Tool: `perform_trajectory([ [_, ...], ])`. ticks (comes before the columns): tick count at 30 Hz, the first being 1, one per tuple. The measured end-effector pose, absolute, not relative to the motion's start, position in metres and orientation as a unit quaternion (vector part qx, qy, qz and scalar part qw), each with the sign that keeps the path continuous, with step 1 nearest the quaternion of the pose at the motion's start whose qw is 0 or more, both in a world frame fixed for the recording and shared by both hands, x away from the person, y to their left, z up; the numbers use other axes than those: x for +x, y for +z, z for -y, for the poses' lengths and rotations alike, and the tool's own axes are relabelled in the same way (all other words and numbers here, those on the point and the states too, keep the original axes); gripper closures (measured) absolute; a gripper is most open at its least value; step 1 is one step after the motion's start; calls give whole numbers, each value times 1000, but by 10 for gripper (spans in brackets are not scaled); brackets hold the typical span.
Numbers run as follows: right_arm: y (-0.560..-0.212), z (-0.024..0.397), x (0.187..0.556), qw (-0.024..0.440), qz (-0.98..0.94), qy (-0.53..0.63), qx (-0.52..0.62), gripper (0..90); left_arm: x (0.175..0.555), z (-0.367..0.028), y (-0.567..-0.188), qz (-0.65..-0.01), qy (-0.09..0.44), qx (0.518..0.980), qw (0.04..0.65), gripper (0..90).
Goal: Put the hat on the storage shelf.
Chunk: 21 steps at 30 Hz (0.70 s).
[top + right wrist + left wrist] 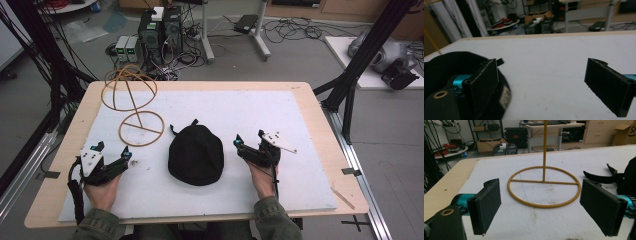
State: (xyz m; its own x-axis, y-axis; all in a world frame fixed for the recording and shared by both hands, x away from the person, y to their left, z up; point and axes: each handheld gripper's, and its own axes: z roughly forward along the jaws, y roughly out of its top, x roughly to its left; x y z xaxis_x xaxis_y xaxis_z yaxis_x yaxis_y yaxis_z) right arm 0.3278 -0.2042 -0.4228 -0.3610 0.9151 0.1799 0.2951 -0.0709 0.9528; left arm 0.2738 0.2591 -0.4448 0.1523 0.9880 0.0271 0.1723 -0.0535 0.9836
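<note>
Black cap [195,155] centred, left hand-held gripper [113,150] and right hand-held gripper [248,139] flanking, jaws apart.

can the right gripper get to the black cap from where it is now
Probably yes. The right gripper rests open on the white mat just beside the black cap, with nothing between them.

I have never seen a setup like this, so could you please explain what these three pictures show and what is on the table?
A person sits at a table covered by a white board and holds a tool in each hand: the left hand-held gripper and the right hand-held gripper, each with two black jaws. One picture comes from a camera above; the other two come from cameras riding on each gripper, looking along its jaws. On the board lie a black fabric cap, between the grippers, and a yellow wire stand with a ring base. Both grippers are open and hold nothing.
</note>
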Motion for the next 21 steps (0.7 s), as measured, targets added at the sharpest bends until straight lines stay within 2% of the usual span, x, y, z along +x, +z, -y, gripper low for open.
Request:
perform_trajectory([
  [12,-417,162,326,176,-684,559,434,110,274,-260,-445,-495,422,592,476,176],
  [16,-420,149,324,157,-710,548,415,110,274,-260,-445,-495,422,592,476,177],
  [21,-420,138,320,155,-725,544,393,113,274,-260,-446,-495,421,592,477,177],
])
